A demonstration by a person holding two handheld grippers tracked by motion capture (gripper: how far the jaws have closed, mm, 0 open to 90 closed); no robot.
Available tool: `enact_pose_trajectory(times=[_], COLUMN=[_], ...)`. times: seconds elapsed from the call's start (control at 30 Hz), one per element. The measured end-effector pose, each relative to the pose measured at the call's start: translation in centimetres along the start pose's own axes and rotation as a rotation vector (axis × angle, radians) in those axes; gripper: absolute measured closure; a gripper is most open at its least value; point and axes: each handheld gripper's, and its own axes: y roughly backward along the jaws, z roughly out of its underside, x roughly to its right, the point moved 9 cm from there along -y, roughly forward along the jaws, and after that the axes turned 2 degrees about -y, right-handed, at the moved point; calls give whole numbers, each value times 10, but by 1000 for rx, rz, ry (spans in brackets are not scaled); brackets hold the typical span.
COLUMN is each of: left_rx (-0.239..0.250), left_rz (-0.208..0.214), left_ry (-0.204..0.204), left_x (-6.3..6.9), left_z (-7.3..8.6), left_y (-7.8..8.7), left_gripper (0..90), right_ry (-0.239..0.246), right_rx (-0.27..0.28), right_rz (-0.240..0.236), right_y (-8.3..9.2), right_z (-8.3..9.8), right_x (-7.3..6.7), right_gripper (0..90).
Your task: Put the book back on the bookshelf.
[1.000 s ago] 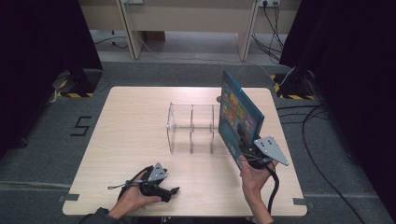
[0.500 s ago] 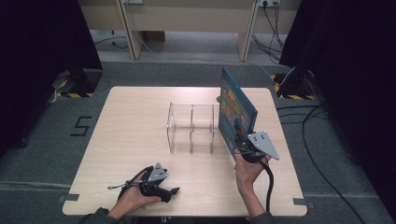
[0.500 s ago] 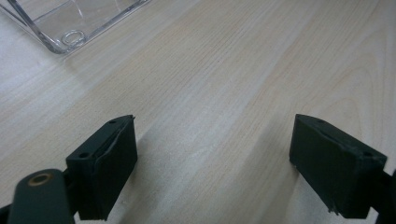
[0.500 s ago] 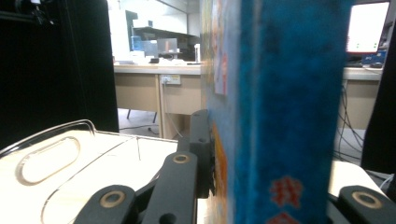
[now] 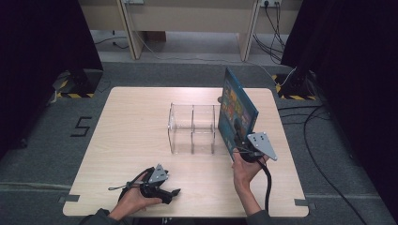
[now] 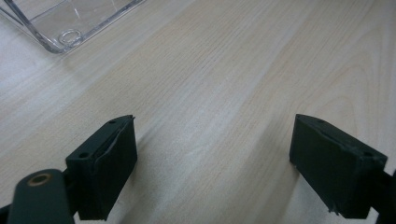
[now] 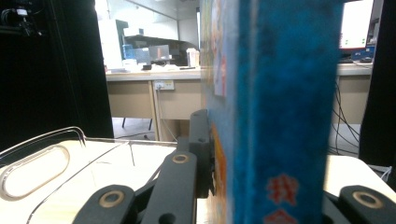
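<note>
Two grippers are in my hands at the near edge of the pale wooden table. From the high view, I see my left gripper lying low on the tabletop near the front edge, my left hand wrapped around it, its cable looping beside it. My right gripper sits further up and to the right, my right hand under it, its grey three-cornered plate on top. It holds a blue book standing on edge, its colourful cover facing left. The book stands just beside the right end of a clear plastic organizer, which sits mid-table with upright dividers splitting it into compartments; I cannot tell whether book and organizer touch.

In the left gripper view, I look along my own two black jaws, which stand wide apart with nothing between them but bare wood grain. A rounded corner of the clear organizer shows at the upper left, well apart from the jaws.

In the right gripper view, the book rises straight up, its blue spine toward the camera, and the jaws are clamped on its lower part, the left jaw pressed against the cover. The organizer's curved wall with an oval cut-out stands to the left, near the book. Beyond the table I see desks and a lit monitor.
</note>
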Motion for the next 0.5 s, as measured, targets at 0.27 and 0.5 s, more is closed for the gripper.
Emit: enact_pose_trajectory(times=[0.27, 0.5], left_rx=[1, 1], left_rz=[1, 1], left_ry=[-1, -1], left_x=[0, 0], left_z=[0, 0], left_y=[0, 0], left_gripper=[139, 136], right_ry=[-5, -13], right_rx=[-28, -33], right_rz=[15, 13], right_y=[14, 21], right_z=[9, 8], right_x=[2, 5], right_gripper=[802, 761])
